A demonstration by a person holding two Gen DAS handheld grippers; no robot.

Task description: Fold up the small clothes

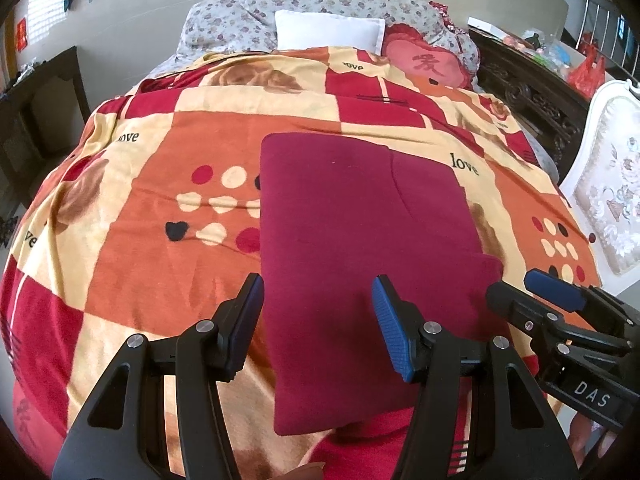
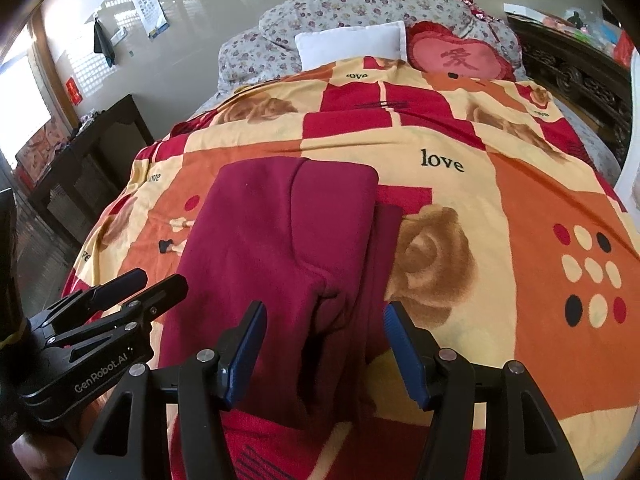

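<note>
So the dark maroon folded fleece garment (image 1: pixel 360 248) lies flat mid-frame on the bed's orange-red-cream patchwork "love" blanket (image 1: pixel 160 152). Left hand-held gripper (image 1: pixel 318 320) and right hand-held gripper (image 2: pixel 324 344) both hover over its near edge, jaws apart, gripping nothing.

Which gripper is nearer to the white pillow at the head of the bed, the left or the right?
Neither clearly. The left gripper and the right gripper both hover side by side over the near end of the maroon garment, far from the white pillow.
</note>
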